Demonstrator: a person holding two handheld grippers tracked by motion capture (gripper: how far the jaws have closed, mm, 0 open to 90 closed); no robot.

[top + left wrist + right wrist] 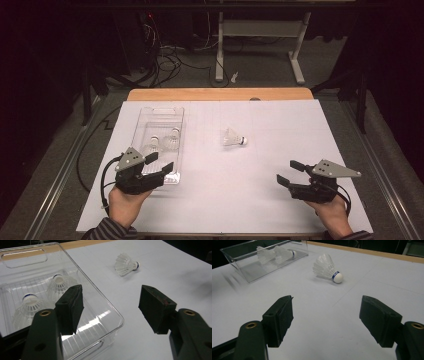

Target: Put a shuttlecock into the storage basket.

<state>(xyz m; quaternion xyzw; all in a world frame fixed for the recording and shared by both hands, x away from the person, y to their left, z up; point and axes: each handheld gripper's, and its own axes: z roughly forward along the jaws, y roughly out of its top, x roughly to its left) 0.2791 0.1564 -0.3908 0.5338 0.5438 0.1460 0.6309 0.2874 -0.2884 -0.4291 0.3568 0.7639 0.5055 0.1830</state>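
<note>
High view: the clear bin [141,122] serves as landmark. Two shuttlecocks [164,144] stand inside it; a third, loose shuttlecock [234,138] lies on its side on the white sheet [260,190] well right of the bin. The left gripper [162,163] hovers over the bin's near end, jaws apart. The right gripper [290,173] sits far right of the bin, jaws also apart, empty.

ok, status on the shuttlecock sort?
Left hand-held gripper open, over the clear bin. Right hand-held gripper open, empty. One shuttlecock loose on the table, two binned. Path clear.
</note>
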